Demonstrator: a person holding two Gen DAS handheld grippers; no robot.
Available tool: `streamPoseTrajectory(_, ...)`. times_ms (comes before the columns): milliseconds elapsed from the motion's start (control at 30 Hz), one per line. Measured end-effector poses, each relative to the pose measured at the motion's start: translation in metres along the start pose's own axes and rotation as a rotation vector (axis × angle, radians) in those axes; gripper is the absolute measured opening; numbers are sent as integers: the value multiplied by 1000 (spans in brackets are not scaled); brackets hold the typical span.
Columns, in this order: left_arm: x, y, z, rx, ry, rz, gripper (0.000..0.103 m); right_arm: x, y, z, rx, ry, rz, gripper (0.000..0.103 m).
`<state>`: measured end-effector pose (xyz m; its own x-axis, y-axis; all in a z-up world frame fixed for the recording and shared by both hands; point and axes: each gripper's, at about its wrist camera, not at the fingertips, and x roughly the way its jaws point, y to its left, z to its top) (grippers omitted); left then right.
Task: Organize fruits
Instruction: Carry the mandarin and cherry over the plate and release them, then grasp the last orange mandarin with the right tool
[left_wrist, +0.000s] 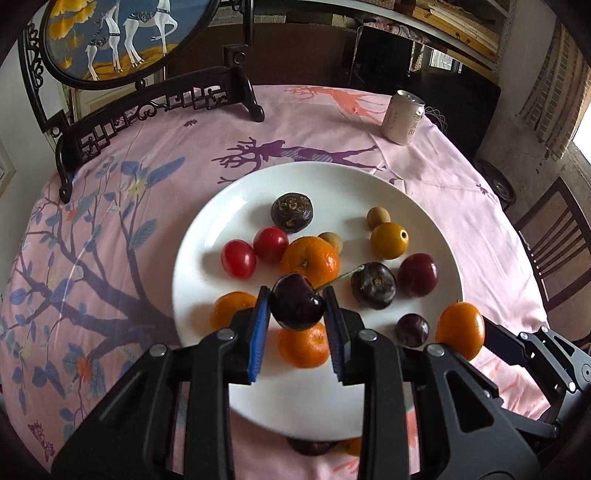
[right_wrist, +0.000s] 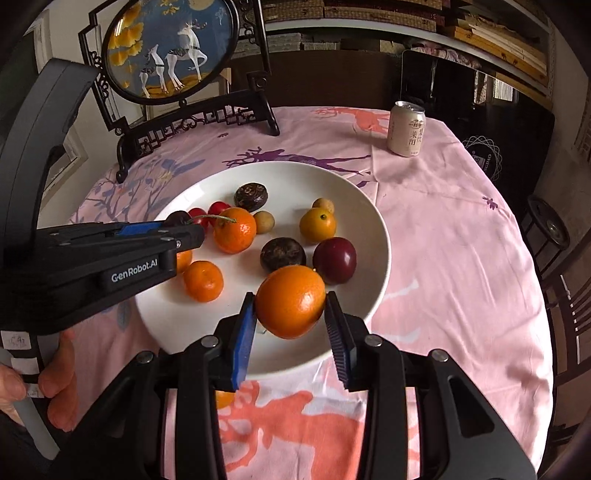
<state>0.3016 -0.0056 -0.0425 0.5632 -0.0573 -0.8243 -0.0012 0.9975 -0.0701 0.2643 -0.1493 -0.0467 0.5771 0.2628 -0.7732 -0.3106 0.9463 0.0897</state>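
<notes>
Between my left gripper's (left_wrist: 297, 308) blue-padded jaws sits a dark glossy cherry (left_wrist: 296, 306), clamped above the round white plate (left_wrist: 207, 236); its lower half hides part of a small orange mandarin (left_wrist: 303, 349). My right gripper (right_wrist: 290, 308) has its jaws closed on a larger orange mandarin (right_wrist: 290, 301) over the plate's near rim. Beneath the plate edge something dark is cut off. "GenRobot.AI" reads on the left gripper; the pale drink can (right_wrist: 406, 129) on the pink-clothed surface (right_wrist: 461, 258) carries characters too small to read.
</notes>
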Motion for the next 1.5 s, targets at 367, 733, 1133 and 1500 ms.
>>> streamPoseTrajectory(367, 29, -8, 5, 28, 28, 13, 35, 35, -10, 10, 11, 36, -30, 38)
streamPoseTrajectory(733, -42, 1, -22, 20, -84, -29, 89, -34, 9, -14, -40, -48, -22, 66)
streamPoseTrajectory(1133, -122, 12, -129, 27, -146, -44, 96, -109, 41, -94, -10, -79, 53, 66)
streamPoseTrajectory(1500, -149, 41, -147, -43, -189, -15, 96, -105, 59, -103, -38, -40, 49, 66)
